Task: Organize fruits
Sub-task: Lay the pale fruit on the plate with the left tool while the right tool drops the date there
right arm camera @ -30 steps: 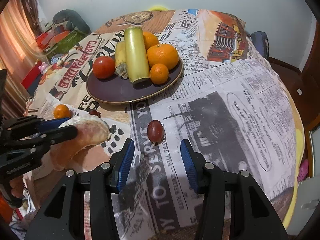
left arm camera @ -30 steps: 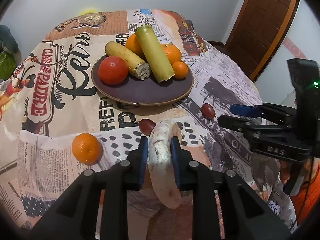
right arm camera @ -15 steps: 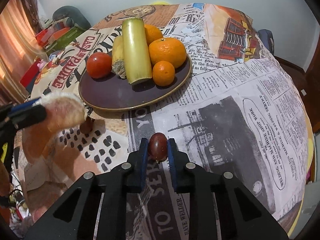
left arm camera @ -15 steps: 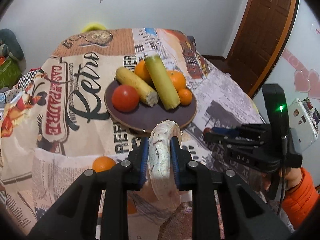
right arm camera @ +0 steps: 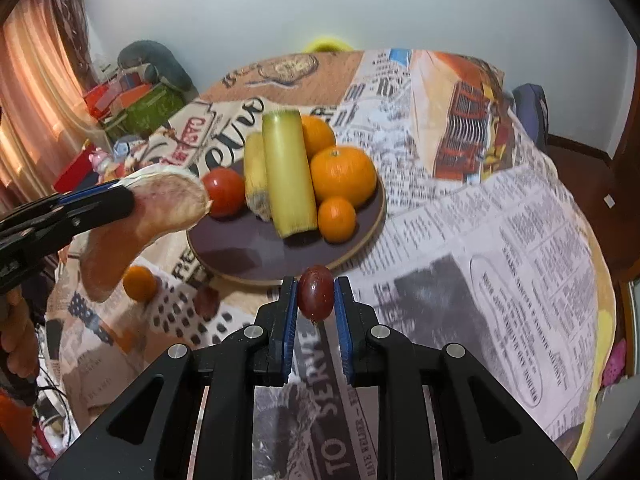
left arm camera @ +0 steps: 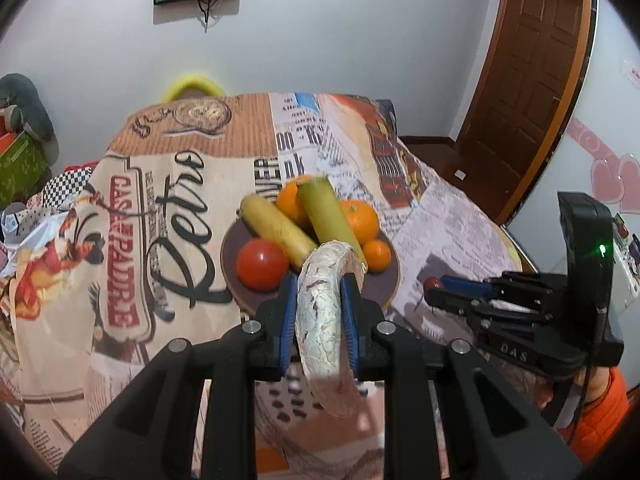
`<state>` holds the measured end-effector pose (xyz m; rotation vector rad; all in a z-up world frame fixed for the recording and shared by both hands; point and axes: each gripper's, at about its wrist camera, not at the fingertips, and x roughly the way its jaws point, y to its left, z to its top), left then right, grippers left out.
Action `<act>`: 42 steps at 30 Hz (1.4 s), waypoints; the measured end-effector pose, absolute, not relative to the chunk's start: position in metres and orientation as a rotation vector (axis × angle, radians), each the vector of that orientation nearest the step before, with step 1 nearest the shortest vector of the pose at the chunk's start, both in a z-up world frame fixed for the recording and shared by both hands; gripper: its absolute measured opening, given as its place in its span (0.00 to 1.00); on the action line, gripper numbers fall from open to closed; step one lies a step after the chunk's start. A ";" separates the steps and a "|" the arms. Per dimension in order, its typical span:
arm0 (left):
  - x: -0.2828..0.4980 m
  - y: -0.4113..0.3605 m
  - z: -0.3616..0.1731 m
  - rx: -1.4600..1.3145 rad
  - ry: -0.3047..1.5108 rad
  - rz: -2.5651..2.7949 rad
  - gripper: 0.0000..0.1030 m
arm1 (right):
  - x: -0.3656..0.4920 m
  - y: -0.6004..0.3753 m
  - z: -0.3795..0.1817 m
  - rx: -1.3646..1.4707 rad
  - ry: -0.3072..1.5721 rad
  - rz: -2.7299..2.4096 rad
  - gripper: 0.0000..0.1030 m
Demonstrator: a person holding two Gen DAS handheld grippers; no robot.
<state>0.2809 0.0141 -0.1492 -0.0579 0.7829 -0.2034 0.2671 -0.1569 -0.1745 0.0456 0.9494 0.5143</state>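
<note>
1. A curved pale fruit slice (left arm camera: 326,320) is clamped by the left gripper (left arm camera: 319,316), above the table (right arm camera: 520,248).
2. One grape (right arm camera: 315,291) is pinched by the right gripper (right arm camera: 315,312).
3. On the plate (right arm camera: 256,256): three oranges, one tomato (right arm camera: 224,191), two stalks.
4. On the cloth: one orange (right arm camera: 139,283), one grape (right arm camera: 206,300).

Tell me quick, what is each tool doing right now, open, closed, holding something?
Left tool: closed on a pale curved fruit slice.
Right tool: closed on a dark red grape.
</note>
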 end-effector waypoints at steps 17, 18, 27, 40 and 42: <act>0.356 0.037 -0.153 -0.126 0.764 -0.111 0.21 | 0.298 -0.144 -0.183 0.046 0.935 0.542 0.17; 0.359 0.038 -0.155 -0.133 0.767 -0.105 0.21 | 0.298 -0.143 -0.185 0.045 0.938 0.542 0.17; 0.369 0.023 -0.193 -0.097 0.840 -0.094 0.21 | 0.304 -0.139 -0.203 0.044 0.976 0.551 0.17; 0.364 0.017 -0.194 -0.048 0.860 -0.098 0.23 | 0.305 -0.138 -0.205 0.051 0.979 0.537 0.30; 0.361 0.017 -0.191 -0.046 0.856 -0.097 0.25 | 0.304 -0.138 -0.202 0.049 0.973 0.532 0.32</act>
